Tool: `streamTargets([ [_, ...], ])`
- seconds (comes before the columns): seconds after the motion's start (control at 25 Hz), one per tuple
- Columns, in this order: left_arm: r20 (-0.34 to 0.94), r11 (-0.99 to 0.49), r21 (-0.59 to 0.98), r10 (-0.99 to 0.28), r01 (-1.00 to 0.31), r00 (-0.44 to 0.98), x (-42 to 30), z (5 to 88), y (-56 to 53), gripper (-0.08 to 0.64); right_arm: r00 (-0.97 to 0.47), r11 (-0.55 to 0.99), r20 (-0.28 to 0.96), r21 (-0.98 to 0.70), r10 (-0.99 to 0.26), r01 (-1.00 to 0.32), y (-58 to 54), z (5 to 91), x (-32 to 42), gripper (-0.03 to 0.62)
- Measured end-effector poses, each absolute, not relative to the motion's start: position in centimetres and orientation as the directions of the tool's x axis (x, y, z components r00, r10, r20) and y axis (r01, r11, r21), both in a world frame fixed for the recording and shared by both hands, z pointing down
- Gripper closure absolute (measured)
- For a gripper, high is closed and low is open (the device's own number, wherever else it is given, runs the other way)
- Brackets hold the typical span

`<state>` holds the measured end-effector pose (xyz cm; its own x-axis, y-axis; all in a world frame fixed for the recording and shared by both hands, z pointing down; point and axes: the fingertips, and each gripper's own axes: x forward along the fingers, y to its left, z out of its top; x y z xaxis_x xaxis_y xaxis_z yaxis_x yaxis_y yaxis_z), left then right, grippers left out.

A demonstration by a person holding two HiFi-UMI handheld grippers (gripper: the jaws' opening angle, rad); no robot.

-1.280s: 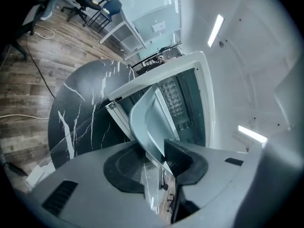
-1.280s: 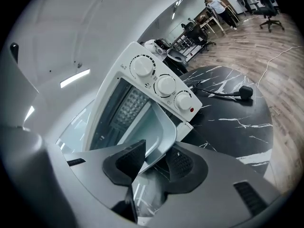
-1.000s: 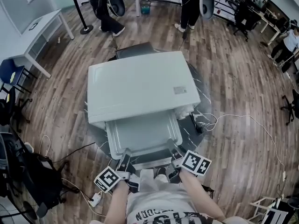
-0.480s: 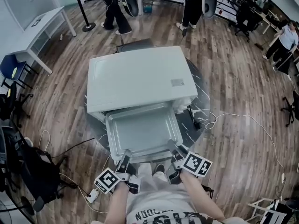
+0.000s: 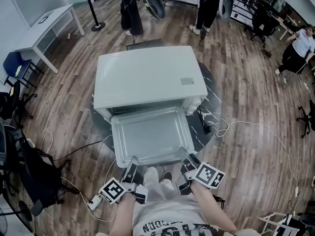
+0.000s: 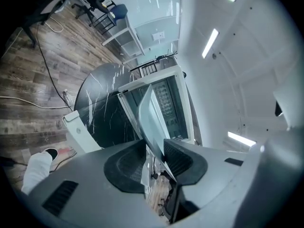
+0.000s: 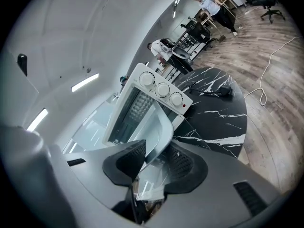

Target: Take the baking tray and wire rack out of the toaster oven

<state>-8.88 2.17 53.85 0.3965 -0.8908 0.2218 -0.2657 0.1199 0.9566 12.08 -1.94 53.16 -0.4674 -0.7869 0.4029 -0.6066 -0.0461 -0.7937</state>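
Currently we have both grippers clamped on the baking tray (image 5: 147,135): left gripper (image 5: 131,165) on its near-left rim, right gripper (image 5: 185,160) on its near-right rim. The tray sticks far out of the toaster oven (image 5: 147,75), its near edge past the round black table (image 5: 209,117). Our legs (image 5: 152,182) sit right under that edge. White cable (image 5: 256,127) on the floor to the right, power strip (image 5: 92,200) to the left, people standing (image 5: 132,9) beyond the oven.

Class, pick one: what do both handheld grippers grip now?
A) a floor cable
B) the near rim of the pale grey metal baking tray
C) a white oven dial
B: the left gripper and right gripper each pinch the near rim of the pale grey metal baking tray, which juts from the white toaster oven.
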Motion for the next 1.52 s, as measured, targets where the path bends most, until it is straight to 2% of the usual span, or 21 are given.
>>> streamTargets([
  [0.2,0.2,0.086,0.954,-0.897,-0.289,0.393,-8.6,52.7,3.3,0.451,-0.474,-0.033,0.378,-0.808,-0.795,-0.588,-0.7,52.3,12.6,0.472],
  [0.32,0.167,0.076,0.968,-0.905,-0.238,0.392,-7.9,51.9,3.8,0.453,-0.479,-0.02,0.358,-0.816,-0.801,-0.577,0.0,51.6,13.0,0.472],
  [0.48,0.156,0.066,0.97,-0.907,-0.233,0.391,-7.5,50.7,4.5,0.451,-0.478,0.002,0.336,-0.817,-0.812,-0.577,0.5,50.1,13.5,0.472],
  [1.2,0.054,-0.1,0.941,-0.897,-0.322,0.439,-6.4,42.9,5.9,0.454,-0.497,0.117,0.205,-0.832,-0.843,-0.543,2.7,42.8,14.9,0.472],
  [1.52,0.008,-0.141,0.943,-0.898,-0.303,0.44,-6.2,41.1,4.4,0.456,-0.508,0.173,0.152,-0.825,-0.848,-0.537,1.1,40.4,15.1,0.472],
])
